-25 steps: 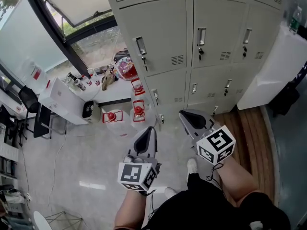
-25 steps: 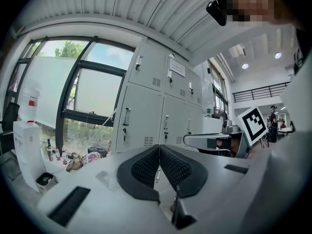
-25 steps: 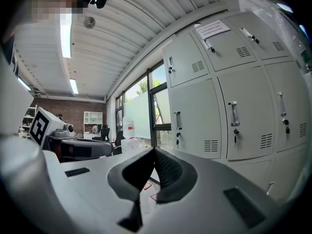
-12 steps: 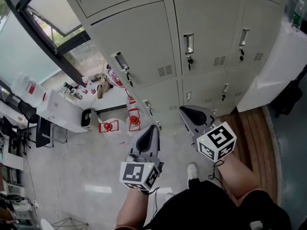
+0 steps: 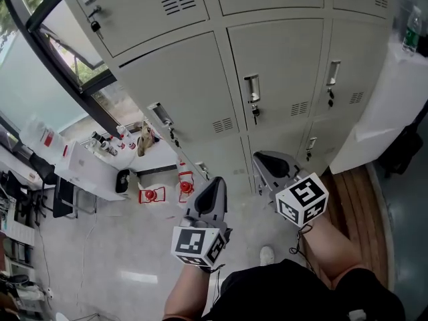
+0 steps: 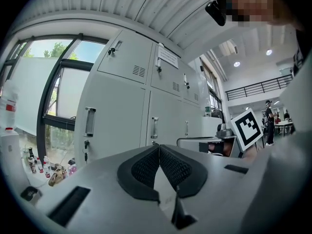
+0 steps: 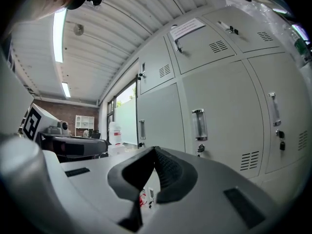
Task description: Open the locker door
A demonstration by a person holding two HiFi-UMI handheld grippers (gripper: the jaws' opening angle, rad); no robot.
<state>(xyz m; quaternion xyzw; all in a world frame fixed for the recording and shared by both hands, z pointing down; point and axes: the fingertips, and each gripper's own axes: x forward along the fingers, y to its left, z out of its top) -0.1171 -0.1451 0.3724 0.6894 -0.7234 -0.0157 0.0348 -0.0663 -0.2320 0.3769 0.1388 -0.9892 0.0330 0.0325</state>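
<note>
- Head view: the left gripper (image 5: 214, 181) and the right gripper (image 5: 263, 158) are both pinched closed, empty and touching nothing. The locker door (image 5: 281, 65) stands shut beyond the right gripper's tips, with its handle (image 5: 252, 89) above them.
- Left gripper view: the left gripper (image 6: 159, 147) has its pads meeting with nothing between them. The locker door (image 6: 168, 118) is ahead, clear of the tips.
- Right gripper view: the right gripper (image 7: 155, 150) has its jaws together and bare. The locker door (image 7: 224, 130) is ahead and to the right, not touched.
- Against a second ago: both grippers are nearer the lockers, and their jaws are closed as before.
</note>
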